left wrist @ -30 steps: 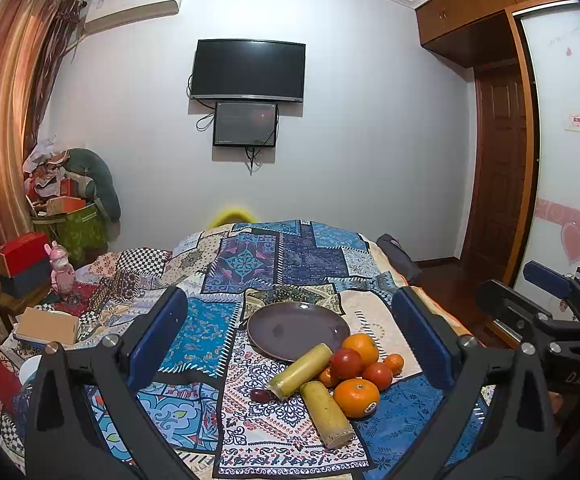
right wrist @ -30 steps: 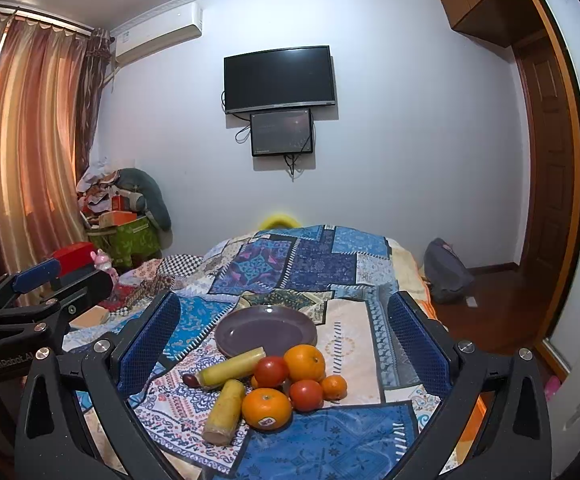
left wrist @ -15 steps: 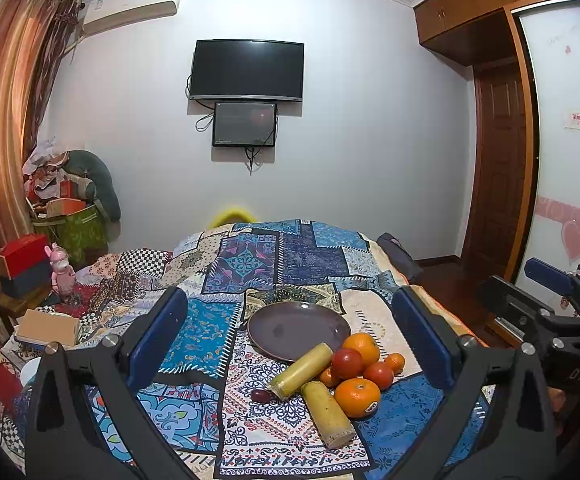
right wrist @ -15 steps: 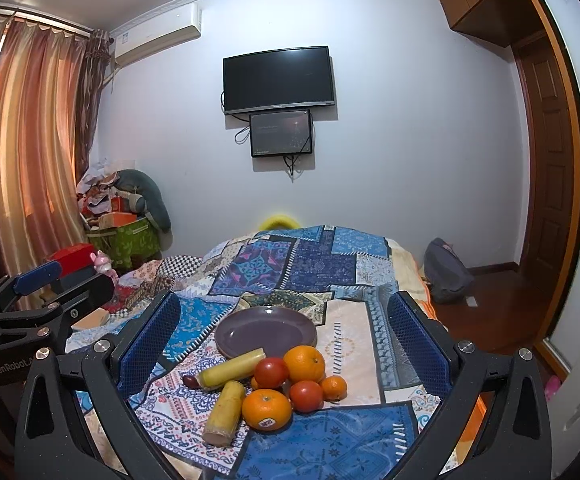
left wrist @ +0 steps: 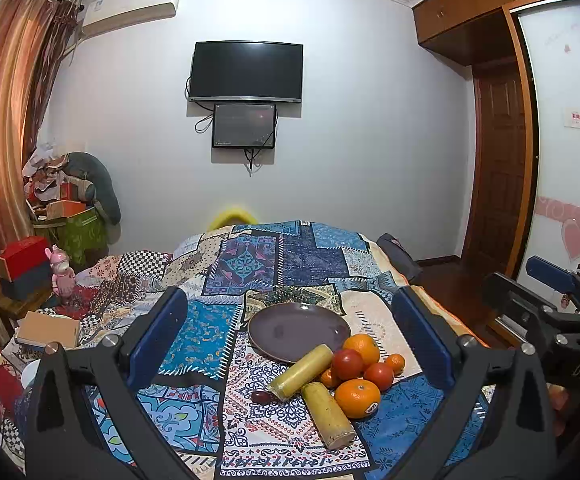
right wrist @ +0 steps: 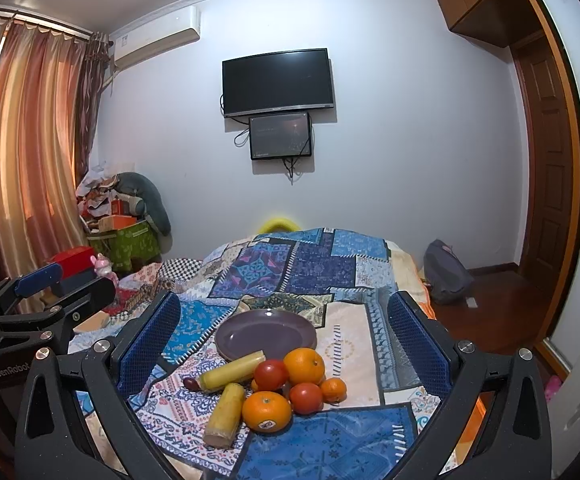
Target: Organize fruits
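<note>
I hold the left gripper [left wrist: 290, 336] and right gripper [right wrist: 283, 336] spread wide, empty — the fruit pile [left wrist: 346, 372] touches the round purple ceramic plate [left wrist: 285, 326] on the patchwork quilt [right wrist: 330, 264]; only my right view shows the grey backpack [right wrist: 446, 276] whole.

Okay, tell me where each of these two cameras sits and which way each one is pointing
Left wrist: on the left gripper, facing along its open blue fingers over the bed to the purple plate, the fruit pile and the wall TV; the right gripper shows at right.
Right wrist: on the right gripper, same direction; the left gripper shows at left.
Shared: plate, fruit, quilt, TV.
</note>
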Action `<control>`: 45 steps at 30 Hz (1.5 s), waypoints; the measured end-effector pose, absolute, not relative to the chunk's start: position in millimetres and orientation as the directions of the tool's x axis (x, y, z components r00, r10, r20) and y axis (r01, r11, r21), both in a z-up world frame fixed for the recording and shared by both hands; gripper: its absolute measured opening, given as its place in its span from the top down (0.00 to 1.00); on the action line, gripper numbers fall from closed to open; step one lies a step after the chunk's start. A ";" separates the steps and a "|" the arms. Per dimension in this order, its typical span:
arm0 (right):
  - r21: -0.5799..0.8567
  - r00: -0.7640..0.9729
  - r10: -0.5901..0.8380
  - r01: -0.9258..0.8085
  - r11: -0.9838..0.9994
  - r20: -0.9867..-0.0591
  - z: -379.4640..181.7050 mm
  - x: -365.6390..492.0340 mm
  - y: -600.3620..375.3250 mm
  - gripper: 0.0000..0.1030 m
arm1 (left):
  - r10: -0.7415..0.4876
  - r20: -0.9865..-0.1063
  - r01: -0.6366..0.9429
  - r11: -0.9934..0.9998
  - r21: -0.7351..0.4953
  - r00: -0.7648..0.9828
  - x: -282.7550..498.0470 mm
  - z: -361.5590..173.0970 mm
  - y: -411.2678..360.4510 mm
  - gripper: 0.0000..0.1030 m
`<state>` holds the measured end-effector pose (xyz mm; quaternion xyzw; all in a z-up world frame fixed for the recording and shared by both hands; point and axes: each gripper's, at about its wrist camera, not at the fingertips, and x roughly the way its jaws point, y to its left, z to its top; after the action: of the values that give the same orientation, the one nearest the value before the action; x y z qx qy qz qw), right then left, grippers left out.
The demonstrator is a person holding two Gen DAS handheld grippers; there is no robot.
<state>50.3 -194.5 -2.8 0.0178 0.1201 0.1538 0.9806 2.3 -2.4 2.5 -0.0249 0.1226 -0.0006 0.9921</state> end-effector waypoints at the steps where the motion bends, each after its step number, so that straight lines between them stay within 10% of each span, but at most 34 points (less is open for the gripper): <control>1: 0.072 0.924 0.306 -0.297 0.952 -0.230 -2.7 50.3 -194.4 0.00 | -0.008 -0.244 -0.004 0.999 -0.049 0.970 2.8 2.5 -2.1 0.00; 29: 0.114 0.897 0.343 -0.324 0.939 -0.278 -14.6 61.9 -197.1 0.01 | -0.042 -0.274 0.031 0.999 -0.043 0.961 11.0 -5.2 -2.4 0.11; 45: 0.132 0.768 0.349 -0.332 0.934 -0.538 -77.9 127.8 -204.4 0.49 | -0.068 -0.562 0.040 0.997 -0.063 0.824 108.0 -85.8 33.2 0.46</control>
<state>127.8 -204.4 -77.9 0.0148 0.2890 0.1809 0.9400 108.0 33.2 -85.8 -0.0241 0.2949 -0.0282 0.9548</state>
